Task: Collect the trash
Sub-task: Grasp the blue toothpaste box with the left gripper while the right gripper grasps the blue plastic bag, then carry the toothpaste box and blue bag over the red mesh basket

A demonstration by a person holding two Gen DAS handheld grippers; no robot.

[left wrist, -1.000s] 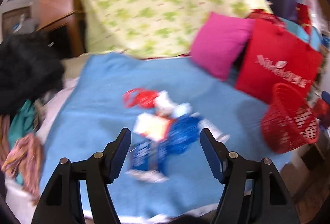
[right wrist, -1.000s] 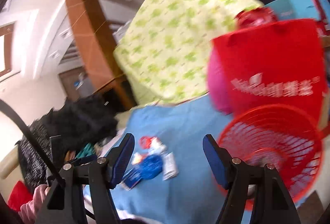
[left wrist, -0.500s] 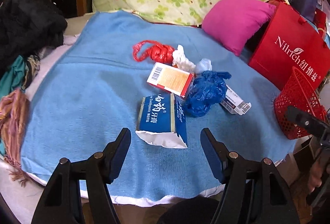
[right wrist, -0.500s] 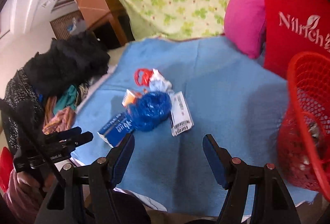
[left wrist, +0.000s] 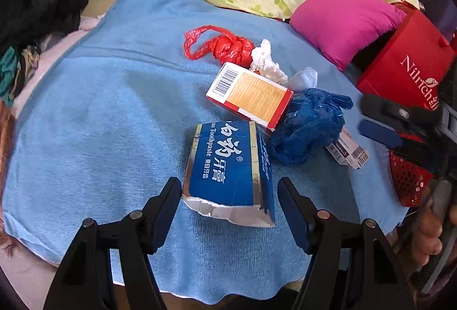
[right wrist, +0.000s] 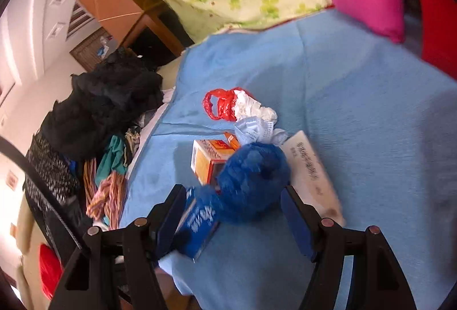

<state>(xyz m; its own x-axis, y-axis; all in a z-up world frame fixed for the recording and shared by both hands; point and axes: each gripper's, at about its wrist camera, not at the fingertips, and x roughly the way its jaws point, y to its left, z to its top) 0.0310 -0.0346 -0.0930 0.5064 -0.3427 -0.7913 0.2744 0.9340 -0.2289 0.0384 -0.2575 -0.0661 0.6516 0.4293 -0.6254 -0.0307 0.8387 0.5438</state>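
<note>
Both wrist views look down, close, sharing trash pile.

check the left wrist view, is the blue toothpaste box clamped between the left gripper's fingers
No, the blue toothpaste box lies on the blue blanket ahead of the open left gripper, whose fingers do not touch it.

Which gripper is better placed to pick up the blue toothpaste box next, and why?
Left. The left gripper is open with the toothpaste box lined up between its fingers; the right gripper faces the blue bag instead.
</note>
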